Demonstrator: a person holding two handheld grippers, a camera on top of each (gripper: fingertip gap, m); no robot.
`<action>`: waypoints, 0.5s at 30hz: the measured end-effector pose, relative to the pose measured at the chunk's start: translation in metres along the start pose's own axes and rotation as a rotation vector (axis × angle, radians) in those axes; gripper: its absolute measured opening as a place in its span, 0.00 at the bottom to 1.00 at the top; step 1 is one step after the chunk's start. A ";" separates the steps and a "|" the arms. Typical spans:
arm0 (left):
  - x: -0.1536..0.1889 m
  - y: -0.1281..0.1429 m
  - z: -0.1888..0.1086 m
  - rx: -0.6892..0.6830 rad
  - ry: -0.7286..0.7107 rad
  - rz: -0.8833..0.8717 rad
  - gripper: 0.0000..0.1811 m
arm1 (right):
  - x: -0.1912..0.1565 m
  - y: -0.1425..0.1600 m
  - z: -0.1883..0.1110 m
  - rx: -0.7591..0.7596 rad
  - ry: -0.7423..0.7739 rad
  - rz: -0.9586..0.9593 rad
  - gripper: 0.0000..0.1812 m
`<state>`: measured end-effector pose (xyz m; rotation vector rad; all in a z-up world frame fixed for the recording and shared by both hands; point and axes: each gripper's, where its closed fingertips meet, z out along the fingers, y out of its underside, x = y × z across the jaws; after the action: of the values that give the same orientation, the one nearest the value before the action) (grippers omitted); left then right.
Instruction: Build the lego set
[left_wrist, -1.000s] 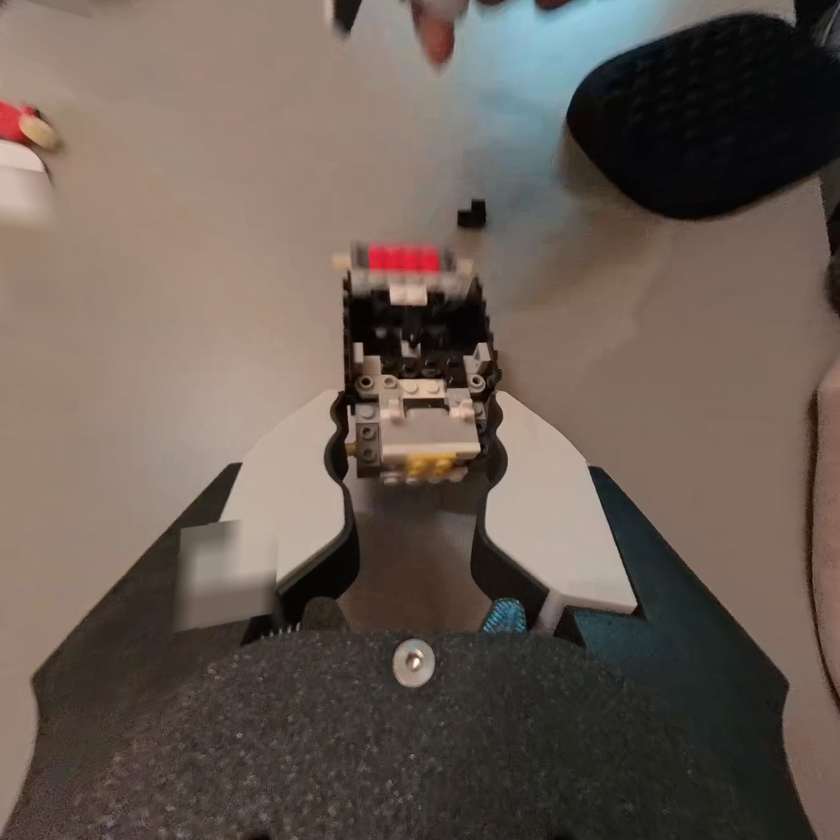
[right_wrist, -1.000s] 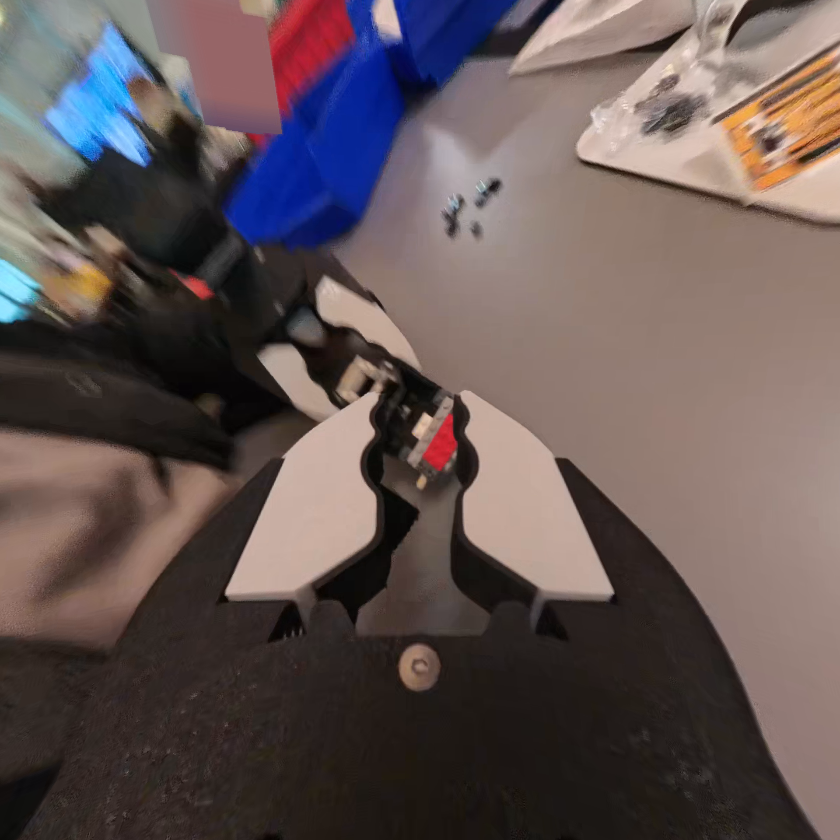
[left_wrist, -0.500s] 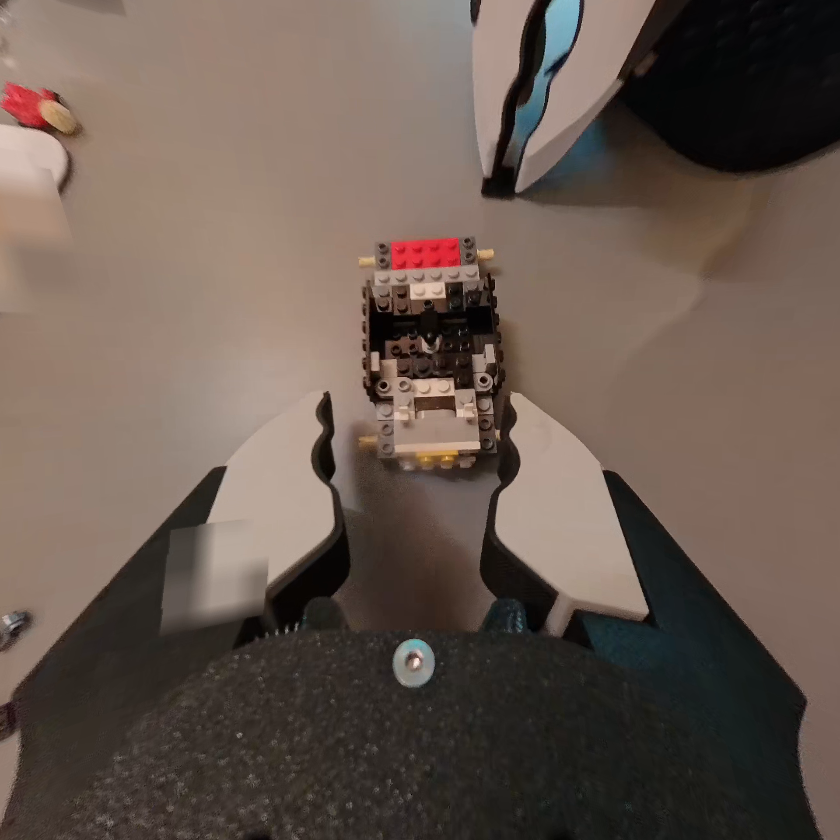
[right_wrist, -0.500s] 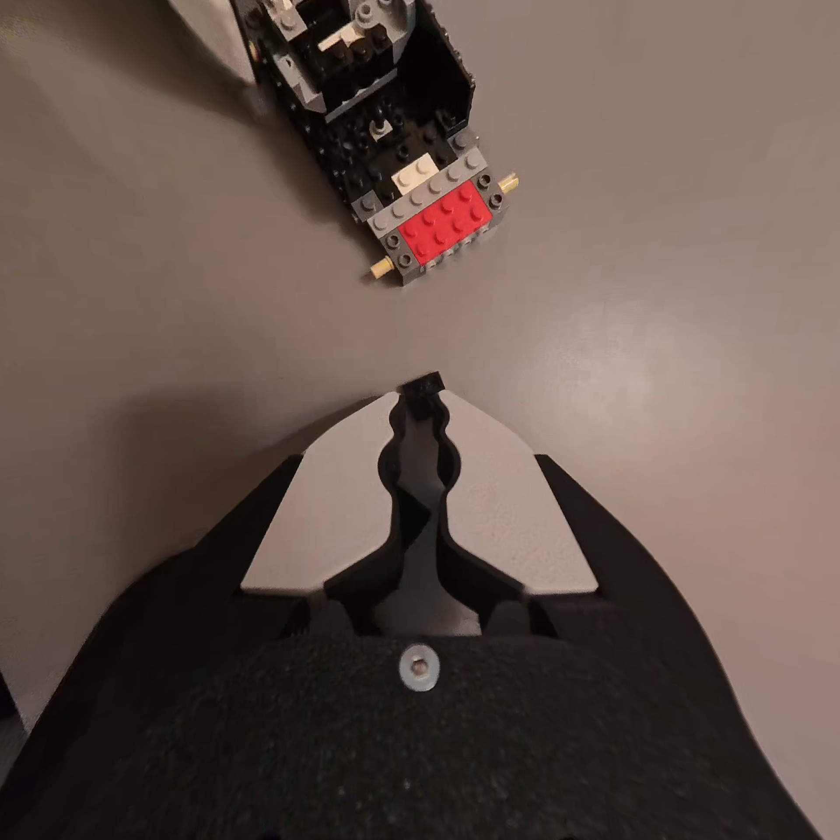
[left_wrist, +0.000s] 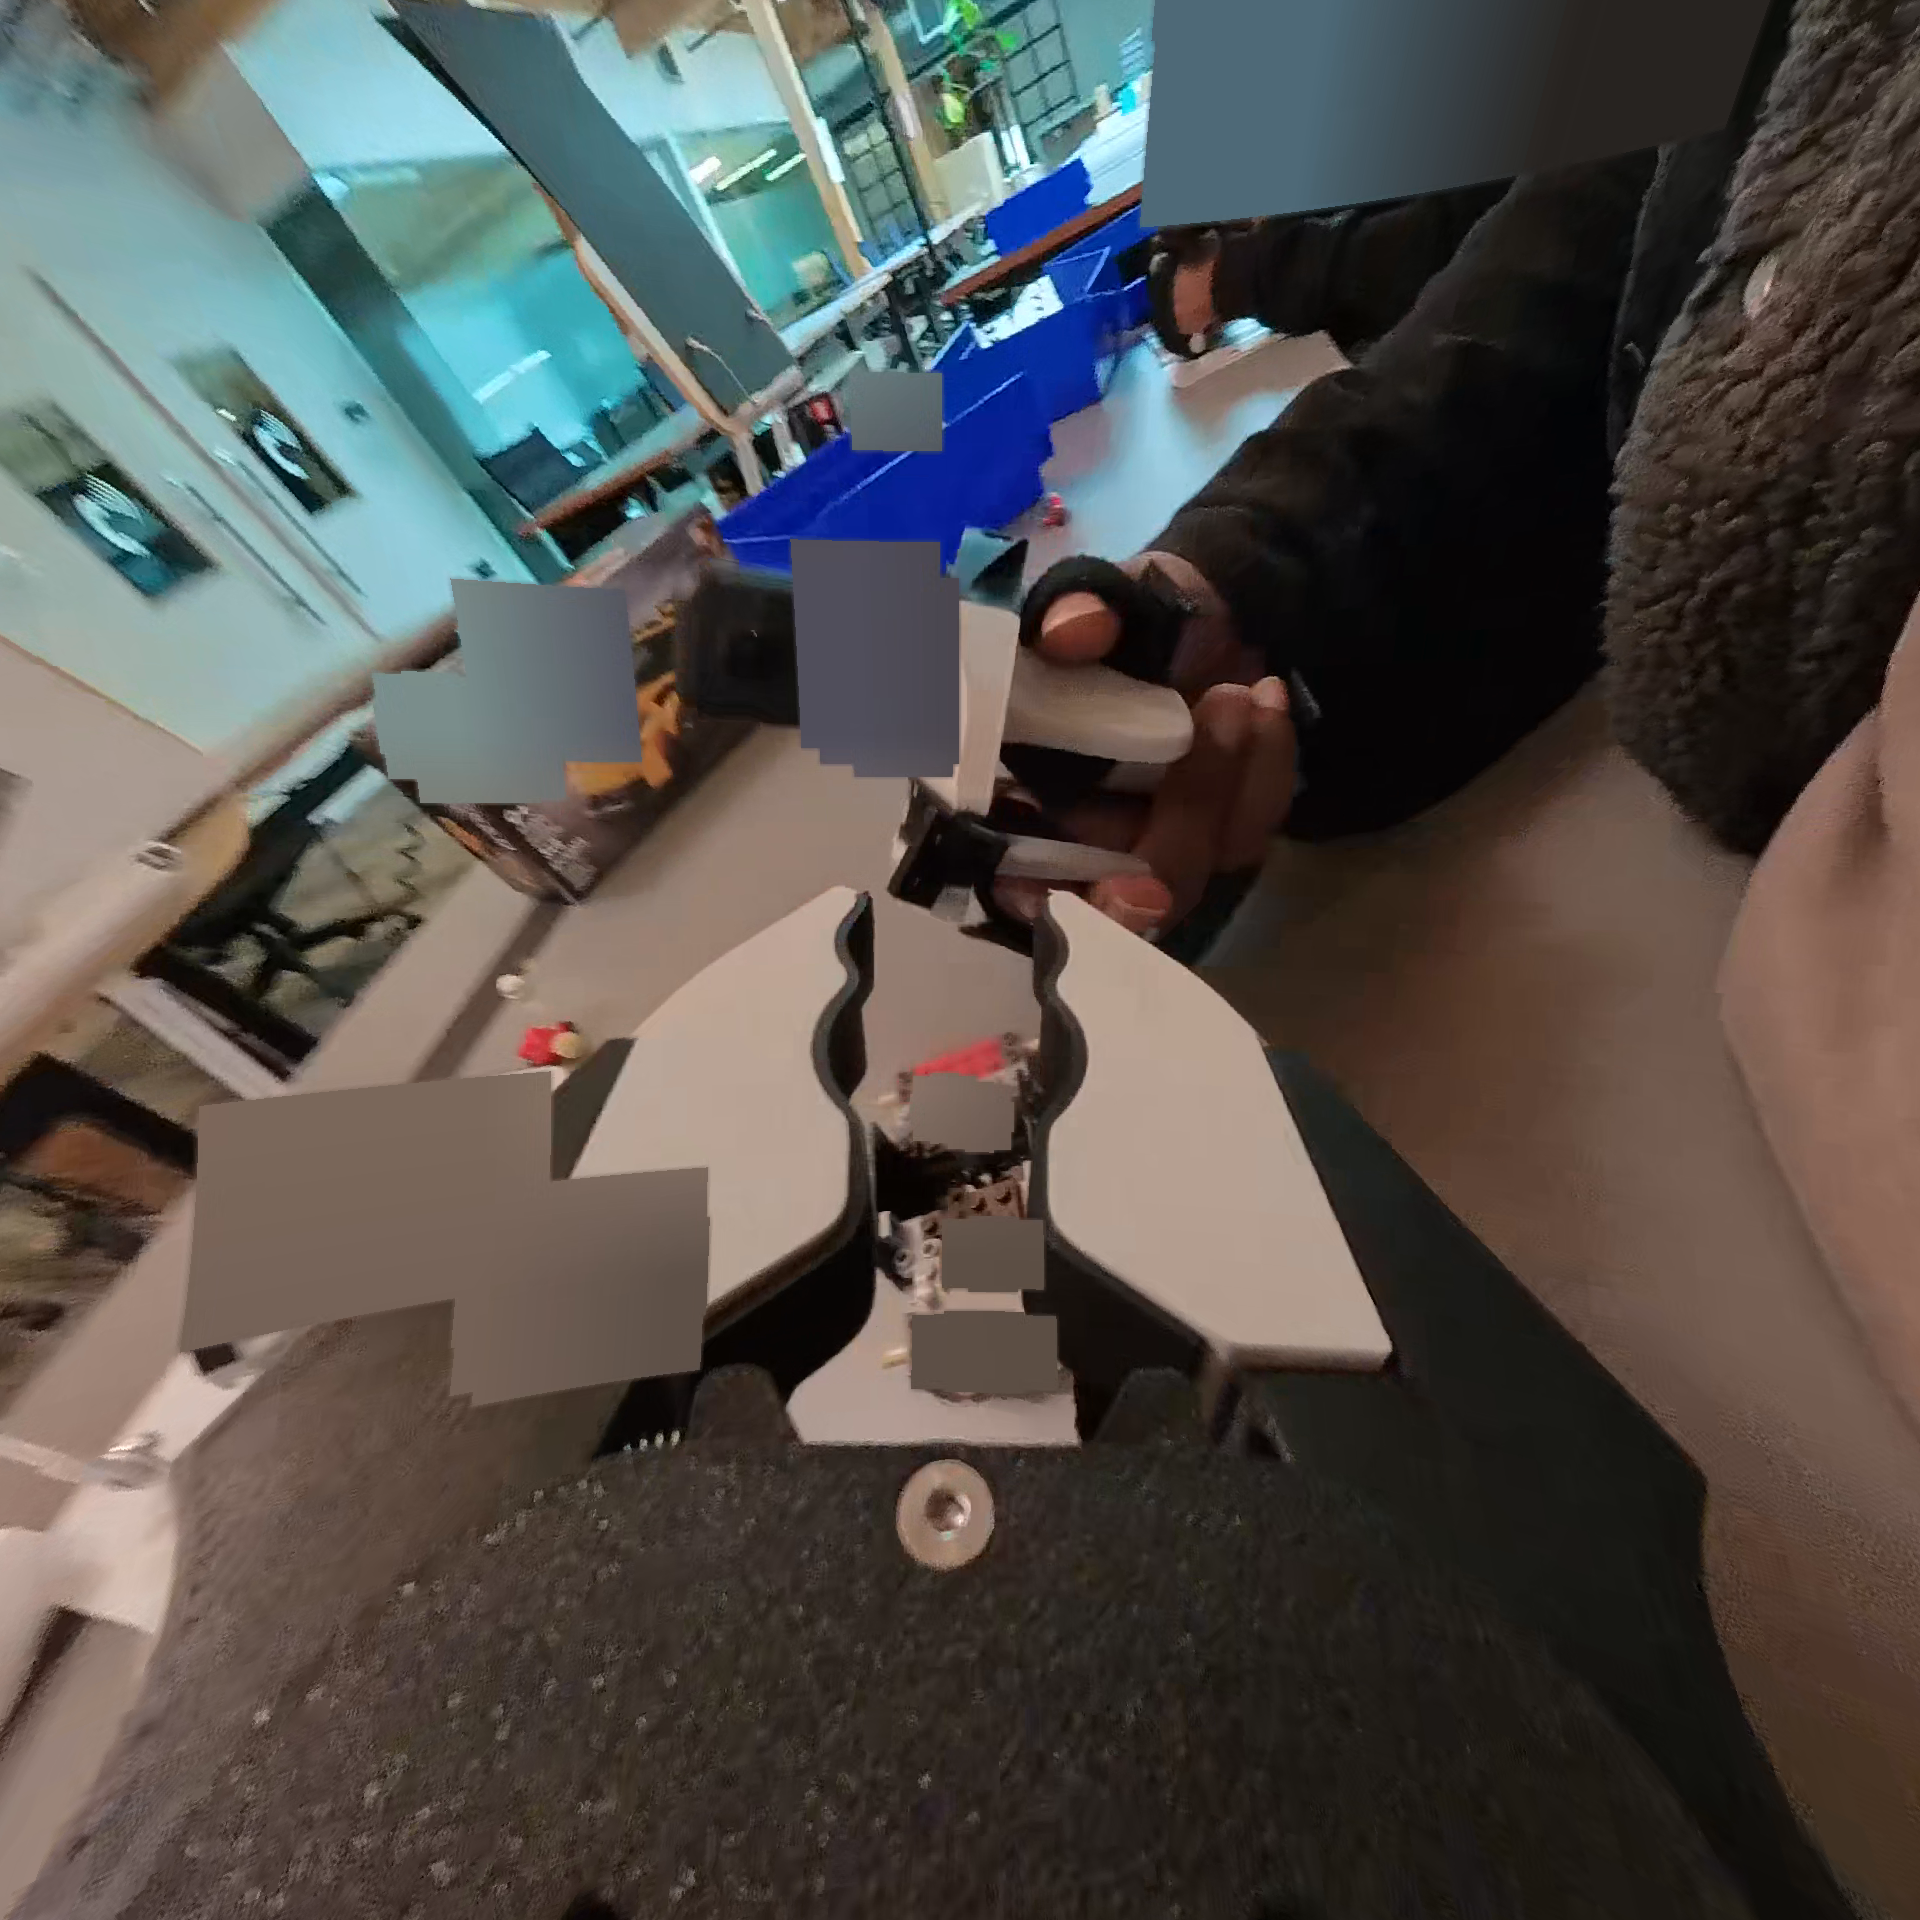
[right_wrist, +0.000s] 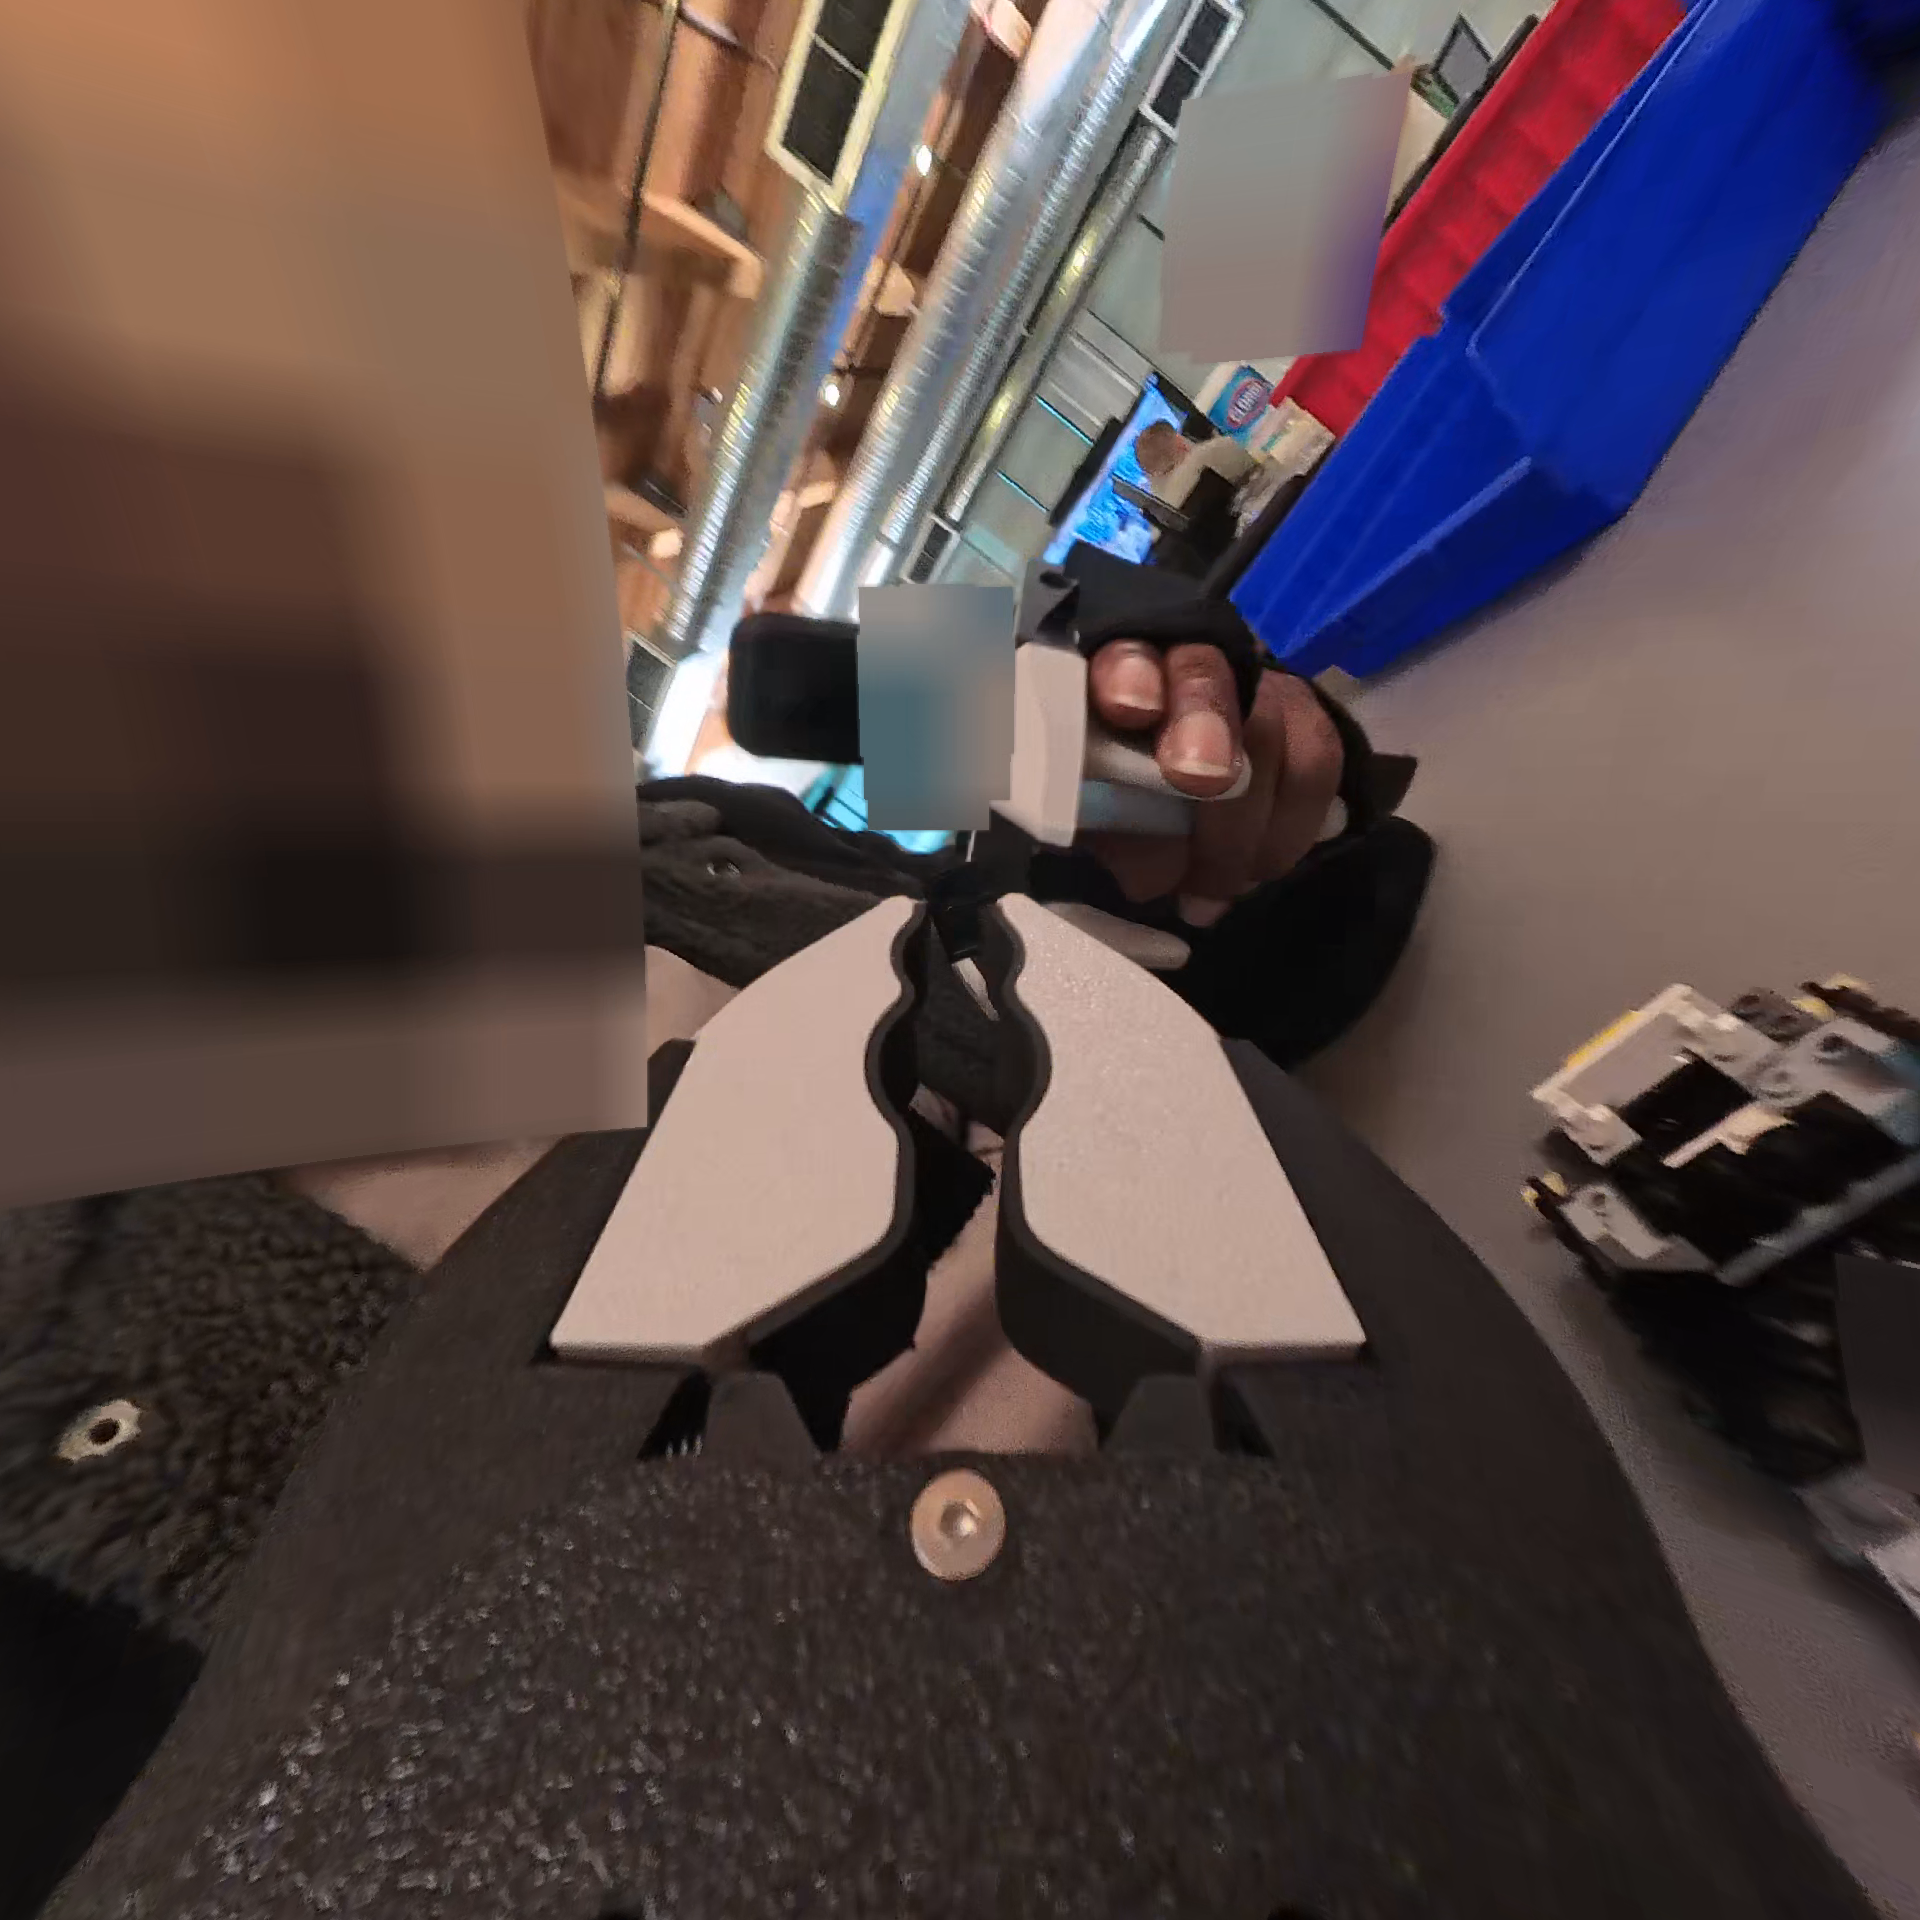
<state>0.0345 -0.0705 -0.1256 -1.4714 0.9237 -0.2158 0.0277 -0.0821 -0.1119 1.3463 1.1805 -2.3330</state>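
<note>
- My left gripper (left_wrist: 951, 920) is spread, fingers apart, gripping nothing.
- The lego model (right_wrist: 1725, 1132) sits on the grey table (right_wrist: 1621, 727), below that gripper.
- My right gripper (right_wrist: 956, 920) is nearly pressed together; whether it pinches a small black piece (right_wrist: 961, 925), I cannot tell.

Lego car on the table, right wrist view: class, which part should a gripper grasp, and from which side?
Probably the mid-body of the lego car, pinched across its narrow width from above. It lies free on the table; its long side walls look flat and parallel, while the ends carry small protruding pins. The open left gripper seems free.
</note>
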 end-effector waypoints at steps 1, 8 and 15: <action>-0.001 -0.001 -0.001 -0.001 -0.025 0.031 0.14 | 0.000 -0.001 0.002 0.015 -0.017 0.027 0.05; -0.004 0.000 -0.002 -0.039 -0.111 0.183 0.09 | 0.007 0.000 0.003 0.050 -0.061 0.142 0.05; -0.008 0.023 0.001 -0.163 -0.059 0.031 0.09 | 0.031 -0.006 -0.013 0.008 0.172 -0.016 0.09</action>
<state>0.0205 -0.0616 -0.1434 -1.6034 0.9329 -0.0747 0.0153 -0.0628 -0.1368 1.5735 1.2334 -2.2728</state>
